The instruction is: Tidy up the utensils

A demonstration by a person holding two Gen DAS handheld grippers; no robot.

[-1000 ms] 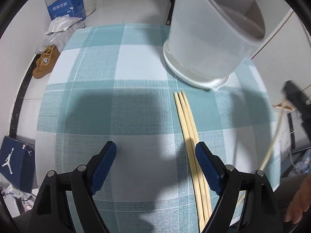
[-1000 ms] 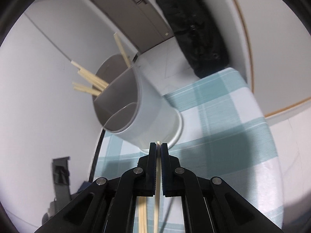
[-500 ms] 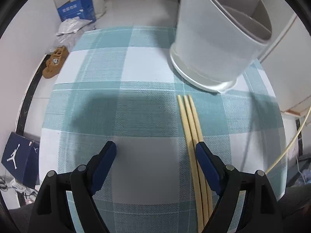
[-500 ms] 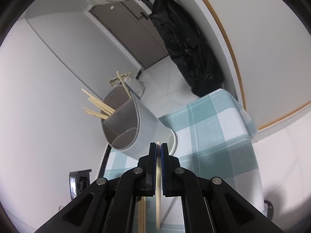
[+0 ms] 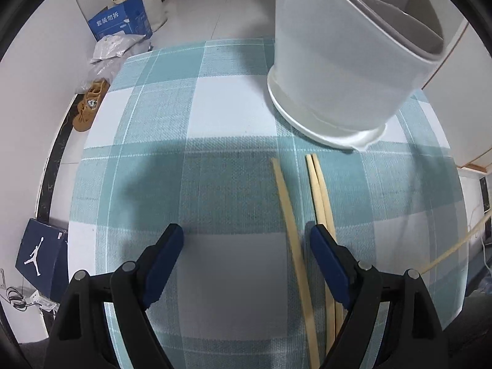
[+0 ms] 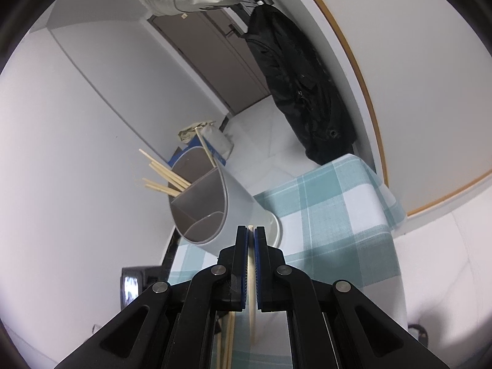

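Nearest me, the right gripper [image 6: 251, 230] has its fingers clamped on one chopstick [image 6: 252, 279], carried clear of the bench [image 5: 233, 104], presumably bound for the divided holder [image 6: 212, 206]. The left gripper [image 5: 246, 255], fingers apart, straddles a loose chopstick [image 5: 289, 218] beside two more [image 5: 319, 190]; beyond stands the holder near the bench's far edge, open cloth to its left.

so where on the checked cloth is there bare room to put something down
Free: the wide stretch of teal-and-white checked tablecloth left of the white divided utensil holder and the three loose wooden chopsticks, out to the left edge. Crowded: the right side, with the holder and chopsticks close together.
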